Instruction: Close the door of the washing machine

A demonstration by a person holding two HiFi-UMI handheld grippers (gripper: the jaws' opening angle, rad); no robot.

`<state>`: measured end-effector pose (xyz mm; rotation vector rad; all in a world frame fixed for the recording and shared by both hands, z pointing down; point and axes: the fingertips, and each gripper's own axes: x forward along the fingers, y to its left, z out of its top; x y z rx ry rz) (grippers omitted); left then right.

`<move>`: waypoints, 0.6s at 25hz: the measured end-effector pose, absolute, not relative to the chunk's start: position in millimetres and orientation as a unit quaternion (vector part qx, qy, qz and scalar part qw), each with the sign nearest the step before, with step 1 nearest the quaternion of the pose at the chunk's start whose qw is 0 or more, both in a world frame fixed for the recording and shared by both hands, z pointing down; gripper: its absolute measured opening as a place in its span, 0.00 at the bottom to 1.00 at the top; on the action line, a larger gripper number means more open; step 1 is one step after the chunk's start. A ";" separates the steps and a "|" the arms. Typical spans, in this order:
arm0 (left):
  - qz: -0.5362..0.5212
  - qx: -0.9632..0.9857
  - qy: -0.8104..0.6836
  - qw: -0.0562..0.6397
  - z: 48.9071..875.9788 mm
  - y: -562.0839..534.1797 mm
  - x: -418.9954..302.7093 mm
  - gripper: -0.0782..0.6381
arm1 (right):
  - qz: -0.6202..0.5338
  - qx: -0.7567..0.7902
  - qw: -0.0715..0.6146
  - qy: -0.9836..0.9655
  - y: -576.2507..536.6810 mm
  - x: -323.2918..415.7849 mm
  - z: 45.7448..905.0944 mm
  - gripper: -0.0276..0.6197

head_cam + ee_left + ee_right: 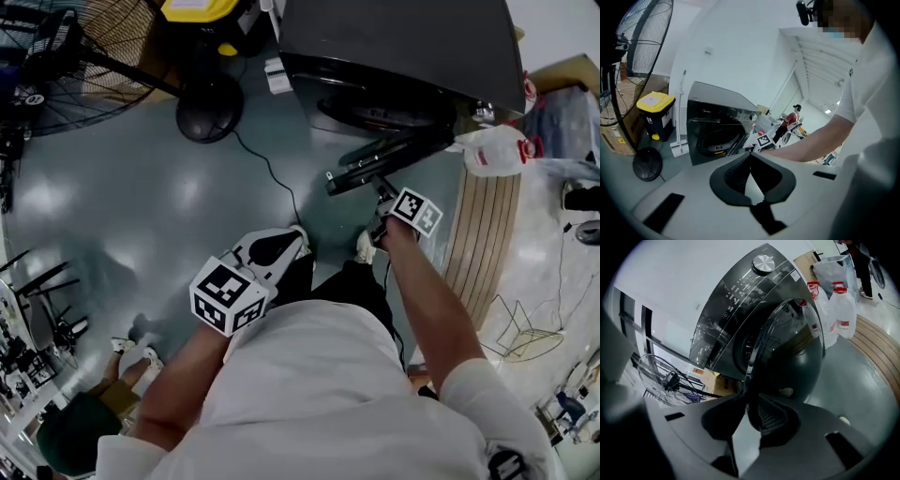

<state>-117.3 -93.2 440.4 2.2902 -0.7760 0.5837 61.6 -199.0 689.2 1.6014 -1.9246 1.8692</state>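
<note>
Two jaws of the right gripper (750,404) are closed on the rim of the door (797,362), presumably so it can be pushed shut. The left gripper (750,159) is held near, jaws together on nothing. The dark, domed glass door stands half open at the washing machine (722,324), far right.

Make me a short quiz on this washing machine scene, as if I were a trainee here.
1. True or false: the door of the washing machine is already shut.
2. Fill in: the left gripper has its jaws together, holding ____.
3. Which gripper clamps the door's edge? A) the left gripper B) the right gripper

Key: 1 false, the door stands open; 2 nothing; 3 B.
</note>
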 end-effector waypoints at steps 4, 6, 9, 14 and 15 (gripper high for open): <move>0.221 0.868 -0.301 0.328 443.9 -90.2 -133.0 0.13 | 0.594 0.511 0.004 -0.621 -218.6 48.3 688.7 0.19; 0.221 0.866 -0.303 0.331 446.0 -88.8 -137.9 0.13 | 0.592 0.510 0.000 -0.624 -229.0 44.2 687.9 0.19; 0.222 0.863 -0.306 0.335 448.8 -88.2 -143.7 0.13 | 0.584 0.509 -0.006 -0.632 -245.0 39.3 687.1 0.18; 0.225 0.861 -0.309 0.336 450.7 -88.8 -152.3 0.13 | 0.563 0.497 0.005 -0.661 -271.2 31.5 687.1 0.18; 0.225 0.860 -0.311 0.337 451.4 -89.0 -154.1 0.13 | 0.559 0.494 0.010 -0.666 -276.1 29.9 686.8 0.18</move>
